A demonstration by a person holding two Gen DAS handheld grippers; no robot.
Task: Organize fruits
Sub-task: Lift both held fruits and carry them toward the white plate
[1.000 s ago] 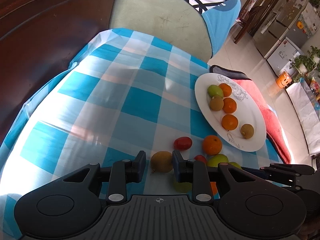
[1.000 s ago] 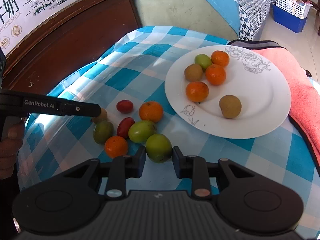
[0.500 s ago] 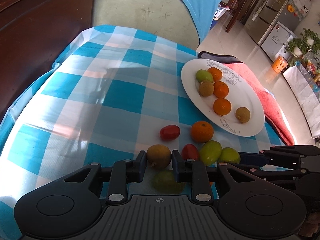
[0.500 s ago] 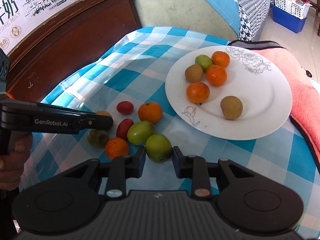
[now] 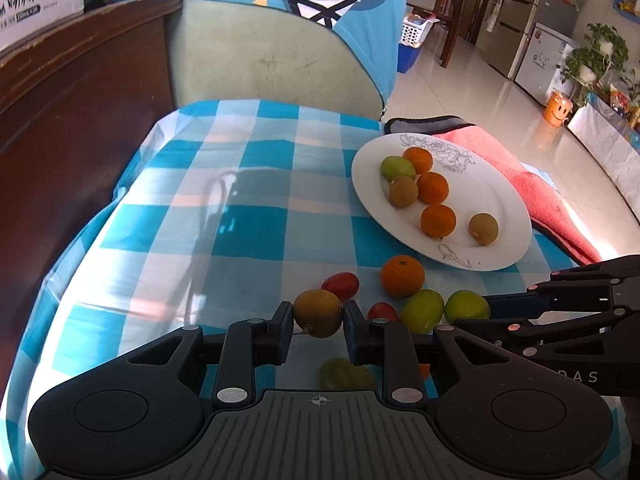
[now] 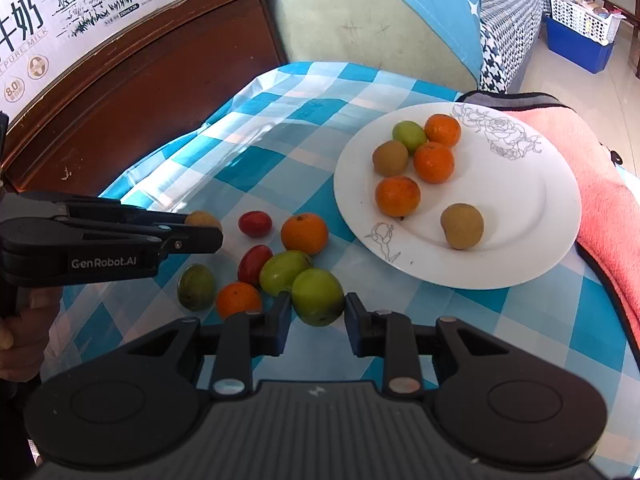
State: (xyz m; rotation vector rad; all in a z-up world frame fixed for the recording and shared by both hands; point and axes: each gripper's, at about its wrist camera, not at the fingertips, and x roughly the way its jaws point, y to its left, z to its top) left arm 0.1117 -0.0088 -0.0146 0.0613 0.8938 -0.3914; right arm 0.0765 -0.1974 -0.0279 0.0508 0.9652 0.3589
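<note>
- Risk, left gripper (image 5: 318, 322): clamped on brown fruit (image 5: 319, 313), raised off checked tablecloth (image 5: 256, 200); round skin, small pad contact, could slip out and roll into loose pile.
- Risk, right gripper (image 6: 314, 320): pinching green fruit (image 6: 317, 296) beside green neighbour (image 6: 285, 266); lifting could nudge it, scatter cluster.
- White plate (image 6: 532, 216): target, holding six fruits.
- Left view only: brown fruit's stem.
- Right view only: small orange (image 6: 239, 300) in full.

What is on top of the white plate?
The plate holds six fruits: three oranges, two brown fruits and one green fruit. Whatever lies beneath them is covered.
</note>
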